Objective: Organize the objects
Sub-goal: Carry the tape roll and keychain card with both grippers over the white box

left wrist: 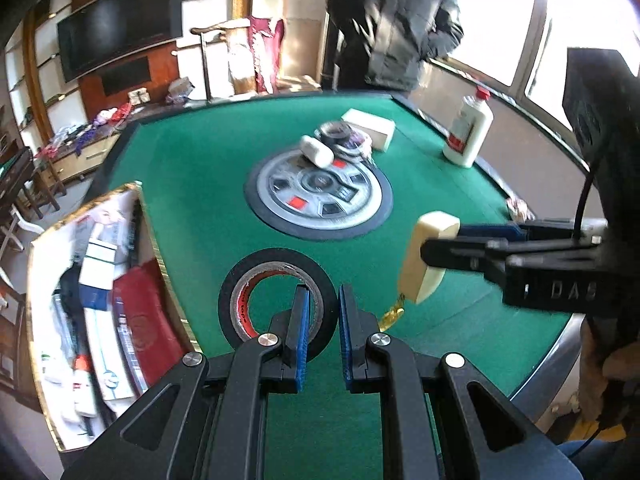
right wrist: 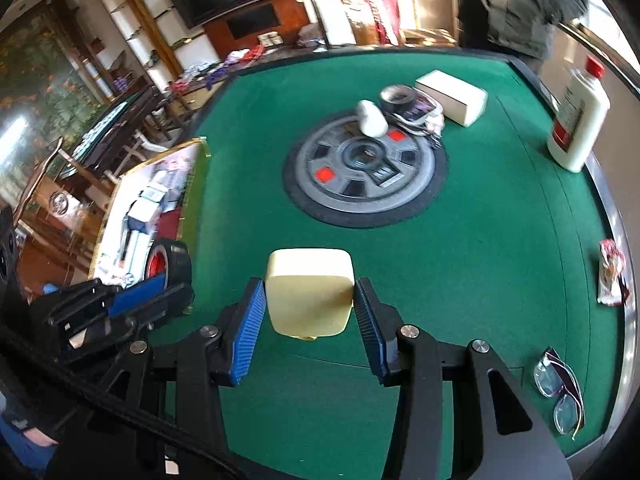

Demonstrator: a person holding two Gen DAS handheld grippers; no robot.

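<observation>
My left gripper [left wrist: 323, 320] fingers pinch the wall of the black tape roll [left wrist: 276, 292] thinly, so it could swing loose; my right gripper [right wrist: 310, 312] fingers clamp the cream soap bar [right wrist: 310, 292], slick enough to slip. Both hang over the green bench [left wrist: 200, 208]. The gold-edged box [left wrist: 100, 300] at left holds cartons and a red pack

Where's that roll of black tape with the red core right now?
The roll of black tape is pinched by its wall in the left gripper, above the green felt table, beside the open box.
</observation>
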